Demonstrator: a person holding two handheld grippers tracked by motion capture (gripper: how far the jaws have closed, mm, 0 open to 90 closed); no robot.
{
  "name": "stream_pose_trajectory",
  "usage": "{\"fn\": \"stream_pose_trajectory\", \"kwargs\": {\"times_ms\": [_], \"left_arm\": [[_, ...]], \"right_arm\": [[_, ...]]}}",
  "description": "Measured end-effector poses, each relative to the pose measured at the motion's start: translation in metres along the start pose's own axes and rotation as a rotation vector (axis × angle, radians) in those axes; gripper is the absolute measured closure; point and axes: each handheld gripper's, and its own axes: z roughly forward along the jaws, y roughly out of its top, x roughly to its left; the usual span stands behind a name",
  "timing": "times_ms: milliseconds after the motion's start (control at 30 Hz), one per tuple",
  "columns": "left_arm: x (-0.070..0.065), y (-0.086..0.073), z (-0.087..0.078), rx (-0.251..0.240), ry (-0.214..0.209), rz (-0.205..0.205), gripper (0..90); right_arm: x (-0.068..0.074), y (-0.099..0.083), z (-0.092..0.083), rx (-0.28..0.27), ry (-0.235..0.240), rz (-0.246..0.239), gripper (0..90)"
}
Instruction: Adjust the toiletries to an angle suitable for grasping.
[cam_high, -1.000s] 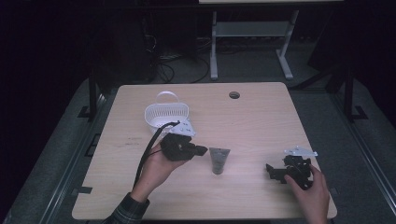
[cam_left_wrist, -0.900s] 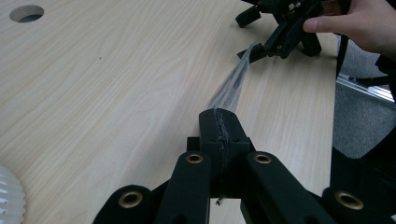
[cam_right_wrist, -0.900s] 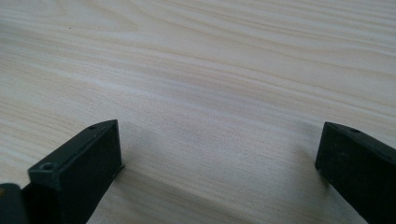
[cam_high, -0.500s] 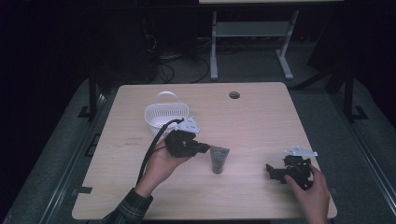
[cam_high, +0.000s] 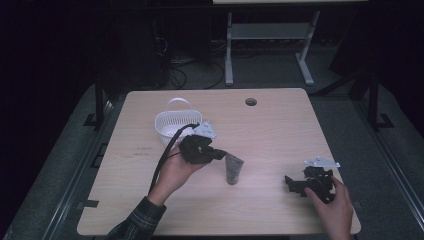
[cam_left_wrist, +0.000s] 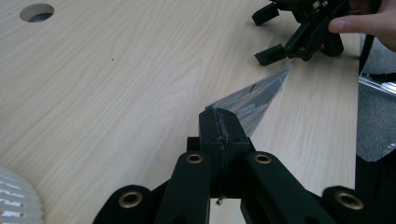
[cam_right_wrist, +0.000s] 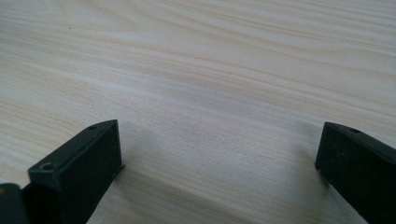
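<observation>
Grey tube (cam_high: 233, 169), print unreadable; left tool (cam_high: 220, 154) pressed together, right tool (cam_high: 292, 185) spread.

Wood table (cam_high: 280, 125) w/ white basket (cam_high: 172, 125) far left. Left gripper (cam_high: 218, 155) just right of basket, tip near dark tube (cam_high: 232, 169) at centre. Right gripper (cam_high: 295, 184) near right edge, jaws apart.

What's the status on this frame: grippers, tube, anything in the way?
Left gripper shut, empty, tips just short of the dark tube. Right gripper open, resting on the table. Tube lies flat, untouched. White basket behind the left hand, not in the path.
</observation>
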Motion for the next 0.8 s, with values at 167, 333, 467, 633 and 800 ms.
{"fn": "stream_pose_trajectory", "kwargs": {"times_ms": [167,333,467,633,800], "left_arm": [[0.002,0.002,0.002,-0.002,0.0,-0.002,89.8],[0.005,0.006,0.005,-0.002,0.004,0.006,89.8],[0.006,0.009,0.008,-0.003,0.004,0.006,89.9],[0.009,0.013,0.011,-0.005,0.005,0.008,89.8],[0.011,0.017,0.015,-0.007,0.005,0.016,89.8]], "right_arm": [[0.0,0.0,0.0,0.0,0.0,0.0,0.0],[0.0,0.0,0.0,0.0,0.001,0.0,0.0],[0.0,0.0,0.0,-0.001,0.001,0.0,0.0],[0.0,0.0,0.0,0.001,0.002,0.0,0.0],[0.0,0.0,0.0,0.001,0.001,-0.001,0.0]]}}
